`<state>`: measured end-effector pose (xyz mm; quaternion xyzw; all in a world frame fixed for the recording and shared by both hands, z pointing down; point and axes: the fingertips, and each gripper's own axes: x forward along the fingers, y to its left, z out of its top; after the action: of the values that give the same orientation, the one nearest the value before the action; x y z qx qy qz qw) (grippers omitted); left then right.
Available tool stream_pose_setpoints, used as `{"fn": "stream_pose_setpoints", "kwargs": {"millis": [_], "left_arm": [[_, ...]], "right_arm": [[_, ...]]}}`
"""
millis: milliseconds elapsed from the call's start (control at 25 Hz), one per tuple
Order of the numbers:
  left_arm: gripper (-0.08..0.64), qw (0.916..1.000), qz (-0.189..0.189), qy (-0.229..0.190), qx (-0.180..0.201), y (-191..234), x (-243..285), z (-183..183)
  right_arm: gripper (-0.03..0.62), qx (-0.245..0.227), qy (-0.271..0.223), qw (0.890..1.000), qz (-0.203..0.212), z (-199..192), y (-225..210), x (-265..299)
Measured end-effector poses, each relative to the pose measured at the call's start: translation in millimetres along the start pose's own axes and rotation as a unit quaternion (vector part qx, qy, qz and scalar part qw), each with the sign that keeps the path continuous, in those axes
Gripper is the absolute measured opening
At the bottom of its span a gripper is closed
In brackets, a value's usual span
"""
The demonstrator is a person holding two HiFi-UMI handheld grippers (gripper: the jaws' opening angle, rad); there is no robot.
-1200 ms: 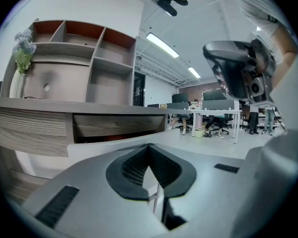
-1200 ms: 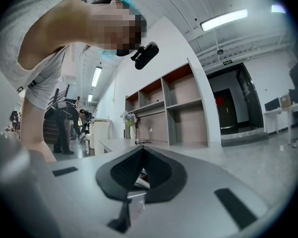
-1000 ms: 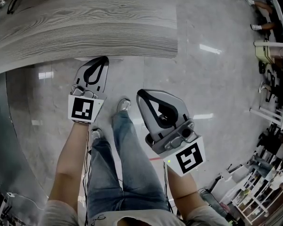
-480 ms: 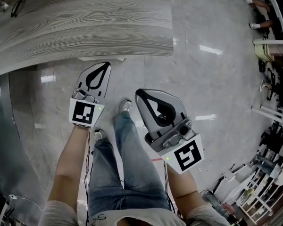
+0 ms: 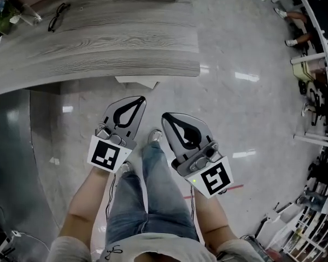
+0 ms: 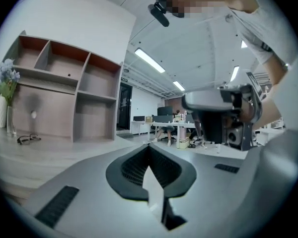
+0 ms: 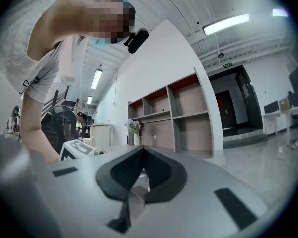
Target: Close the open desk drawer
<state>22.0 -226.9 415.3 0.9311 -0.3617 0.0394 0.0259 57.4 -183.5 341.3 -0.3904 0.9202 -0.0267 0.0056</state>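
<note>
We hold the left gripper (image 5: 138, 99) and right gripper (image 5: 166, 117) over the floor (image 5: 240, 113), jaws together, empty. The drawer (image 5: 138, 81) peeks from under the worktop (image 5: 98, 48) edge, just ahead.

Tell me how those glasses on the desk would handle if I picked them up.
The glasses look thin-framed, so they are probably light and fragile. Their arms seem to be unfolded, so they may swing or fold when lifted.

Bare floor (image 5: 229, 108) up to desk edge (image 5: 126, 71); drawer (image 5: 138, 82) slightly proud.
</note>
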Motion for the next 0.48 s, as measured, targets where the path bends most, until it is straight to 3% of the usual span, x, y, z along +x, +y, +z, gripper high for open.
{"fn": "stream_pose_setpoints", "kwargs": {"millis": [480], "left_arm": [[0.008,0.9988,-0.035,-0.03,0.02,-40,-82,129]], "right_arm": [[0.008,-0.027,-0.014,1.0,-0.001,73,58,-19]]}}
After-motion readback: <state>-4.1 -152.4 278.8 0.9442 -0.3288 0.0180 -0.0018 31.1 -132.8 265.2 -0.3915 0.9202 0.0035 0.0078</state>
